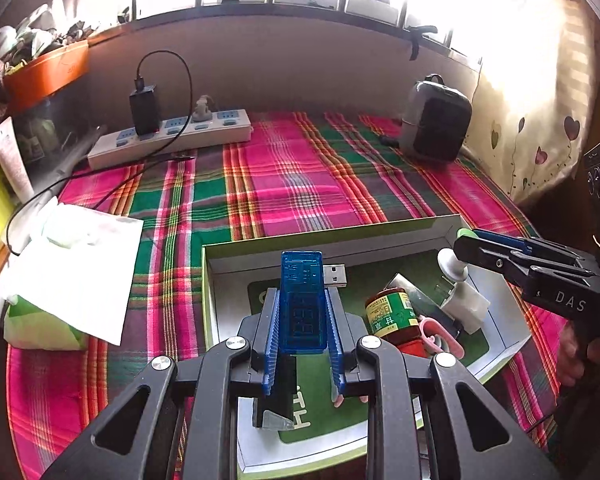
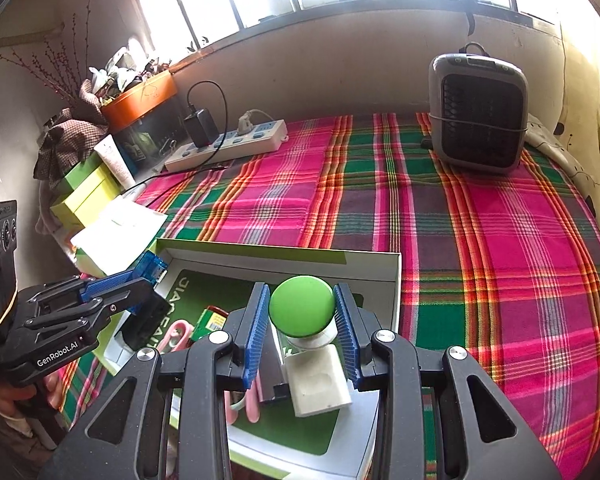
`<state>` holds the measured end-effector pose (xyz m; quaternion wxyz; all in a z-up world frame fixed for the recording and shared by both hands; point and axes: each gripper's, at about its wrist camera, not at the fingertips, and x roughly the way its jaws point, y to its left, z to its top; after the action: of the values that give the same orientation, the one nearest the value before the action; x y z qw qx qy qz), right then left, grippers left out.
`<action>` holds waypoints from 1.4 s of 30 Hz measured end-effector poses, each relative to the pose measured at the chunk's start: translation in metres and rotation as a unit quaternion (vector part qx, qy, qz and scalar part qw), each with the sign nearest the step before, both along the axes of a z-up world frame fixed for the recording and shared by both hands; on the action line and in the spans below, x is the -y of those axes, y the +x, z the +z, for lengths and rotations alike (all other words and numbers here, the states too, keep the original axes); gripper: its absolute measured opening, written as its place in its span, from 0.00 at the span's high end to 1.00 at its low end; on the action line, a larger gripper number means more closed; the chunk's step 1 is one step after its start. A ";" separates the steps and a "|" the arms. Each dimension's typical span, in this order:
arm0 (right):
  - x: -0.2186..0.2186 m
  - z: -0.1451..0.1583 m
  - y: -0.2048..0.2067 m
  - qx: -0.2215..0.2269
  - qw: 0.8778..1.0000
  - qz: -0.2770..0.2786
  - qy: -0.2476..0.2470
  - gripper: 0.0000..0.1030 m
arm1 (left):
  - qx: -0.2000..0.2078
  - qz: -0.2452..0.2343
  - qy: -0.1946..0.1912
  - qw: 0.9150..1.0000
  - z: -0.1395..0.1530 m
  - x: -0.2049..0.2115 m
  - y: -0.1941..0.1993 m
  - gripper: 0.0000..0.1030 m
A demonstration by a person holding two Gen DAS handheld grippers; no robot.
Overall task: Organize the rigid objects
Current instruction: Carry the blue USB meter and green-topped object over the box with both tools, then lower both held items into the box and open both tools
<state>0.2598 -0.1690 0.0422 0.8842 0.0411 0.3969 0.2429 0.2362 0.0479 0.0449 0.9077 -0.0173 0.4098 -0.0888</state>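
Observation:
My left gripper (image 1: 302,300) is shut on a translucent blue USB tester (image 1: 302,300) and holds it over the shallow white-and-green box (image 1: 340,240). Its metal plug (image 1: 335,274) sticks out to the right. It also shows in the right wrist view (image 2: 150,268). My right gripper (image 2: 302,312) is shut on a round green cap (image 2: 302,310), above the box's right end (image 2: 284,258). Below the cap lie a white adapter (image 2: 318,382), a black object and a pink clip (image 2: 176,334). A red jar with a green label (image 1: 392,316) lies in the box.
A plaid cloth (image 2: 480,240) covers the surface. A white power strip with a black charger (image 1: 172,132) lies at the back left. A grey fan heater (image 2: 478,114) stands at the back right. White paper and a green tissue pack (image 1: 68,276) lie left of the box.

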 end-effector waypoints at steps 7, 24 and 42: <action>-0.005 -0.012 0.010 -0.006 1.000 0.003 -0.010 0.66 | -0.011 -0.004 0.005 1.000 -0.012 0.003 0.011 0.80; -0.017 -0.018 0.019 0.003 1.000 0.009 -0.029 0.66 | -0.017 -0.014 0.022 1.000 -0.023 0.015 0.022 0.80; -0.022 -0.023 0.022 0.004 0.999 0.014 -0.038 0.66 | -0.028 -0.018 0.017 0.999 -0.029 0.018 0.025 0.80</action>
<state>0.2820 -0.1467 0.0196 0.8831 0.0009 0.4029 0.2402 0.2615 0.0300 0.0156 0.8941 0.0026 0.4370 -0.0978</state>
